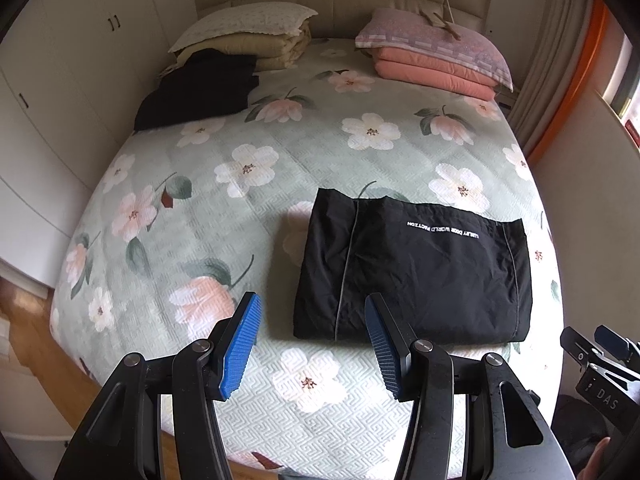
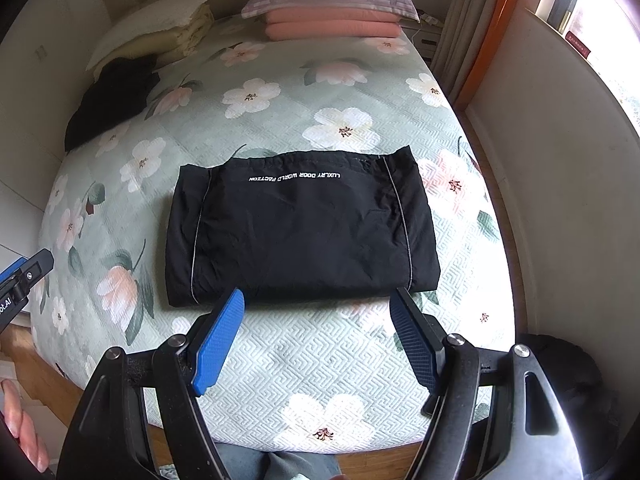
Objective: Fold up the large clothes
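Note:
A black garment with white lettering and grey piping lies folded into a flat rectangle on the floral bedspread; it also shows in the right wrist view. My left gripper is open and empty, held above the bed just in front of the garment's near left corner. My right gripper is open and empty, held just in front of the garment's near edge. The right gripper's tip shows at the right edge of the left wrist view. The left gripper's tip shows at the left edge of the right wrist view.
Another black garment lies at the bed's far left beside stacked cream bedding. Pink folded blankets under a pillow lie at the far right. White wardrobes stand to the left, a wall and window to the right.

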